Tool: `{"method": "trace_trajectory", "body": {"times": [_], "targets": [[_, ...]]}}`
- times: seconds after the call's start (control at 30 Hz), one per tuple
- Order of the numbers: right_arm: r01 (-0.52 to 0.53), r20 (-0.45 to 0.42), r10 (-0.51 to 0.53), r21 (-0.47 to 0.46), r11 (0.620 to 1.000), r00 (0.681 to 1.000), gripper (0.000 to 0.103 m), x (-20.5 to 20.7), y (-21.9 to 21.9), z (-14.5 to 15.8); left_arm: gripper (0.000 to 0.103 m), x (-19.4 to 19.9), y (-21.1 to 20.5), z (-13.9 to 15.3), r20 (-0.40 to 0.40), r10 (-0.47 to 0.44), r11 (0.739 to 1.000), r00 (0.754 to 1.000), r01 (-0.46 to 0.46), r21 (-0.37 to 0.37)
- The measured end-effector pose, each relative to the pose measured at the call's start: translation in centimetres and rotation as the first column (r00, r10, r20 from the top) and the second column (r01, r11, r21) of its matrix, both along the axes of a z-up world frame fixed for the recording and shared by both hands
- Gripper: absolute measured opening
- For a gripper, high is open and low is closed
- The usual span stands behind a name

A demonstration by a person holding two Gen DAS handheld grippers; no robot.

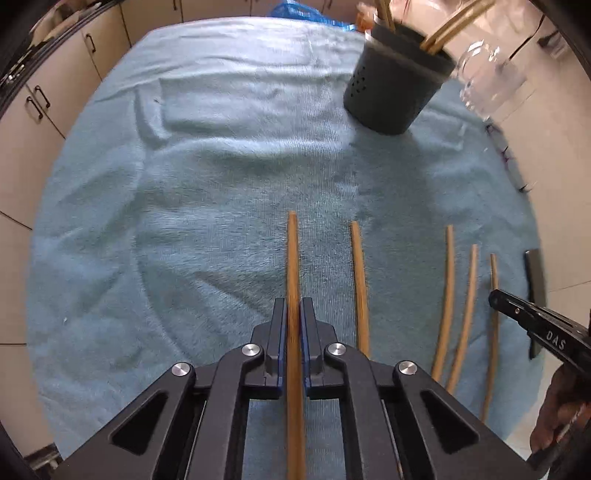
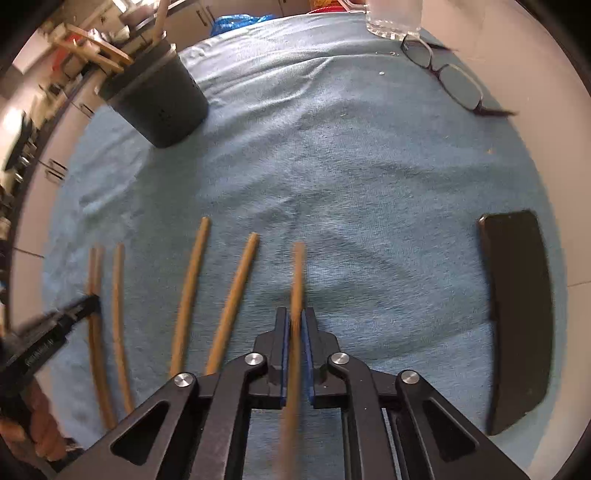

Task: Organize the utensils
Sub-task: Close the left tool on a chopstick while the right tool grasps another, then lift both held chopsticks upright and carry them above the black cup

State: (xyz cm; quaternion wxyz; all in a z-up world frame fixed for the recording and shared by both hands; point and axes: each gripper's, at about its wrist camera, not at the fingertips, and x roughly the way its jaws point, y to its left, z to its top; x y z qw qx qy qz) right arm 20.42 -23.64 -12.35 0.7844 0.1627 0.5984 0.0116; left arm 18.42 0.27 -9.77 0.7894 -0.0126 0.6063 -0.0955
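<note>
Several wooden chopsticks lie side by side on a blue towel. My left gripper is shut on one chopstick, which points straight ahead. My right gripper is shut on another chopstick, blurred with motion. A dark perforated utensil holder with several chopsticks in it stands far right in the left wrist view. It also shows far left in the right wrist view. The right gripper's finger shows at the right edge of the left wrist view.
A clear glass jar stands beyond the holder. Eyeglasses lie at the towel's far right. A black phone lies at the right edge. A glass mug stands at the far edge. Cabinets run along the left.
</note>
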Motion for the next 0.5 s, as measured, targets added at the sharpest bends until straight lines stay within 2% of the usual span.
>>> {"method": "trace_trajectory", "body": {"times": [0.3,0.37,0.5], "targets": [[0.029,0.190,-0.045,0.085,0.996,0.981,0.007,-3.1,-1.5,5.2,0.006,-3.0,2.7,6.6,0.169,0.039,0.995,0.985,-0.021,-0.102],[0.023,0.250,-0.045,0.089,0.996,0.967,0.007,-4.0,-1.5,7.0,0.006,-4.0,3.2,8.3,0.220,0.042,0.994,0.975,-0.019,-0.107],[0.016,0.364,-0.046,0.083,0.996,0.930,0.007,-5.6,-1.1,10.1,0.006,-4.7,3.4,10.5,0.271,0.046,0.993,0.961,-0.014,-0.118]]}}
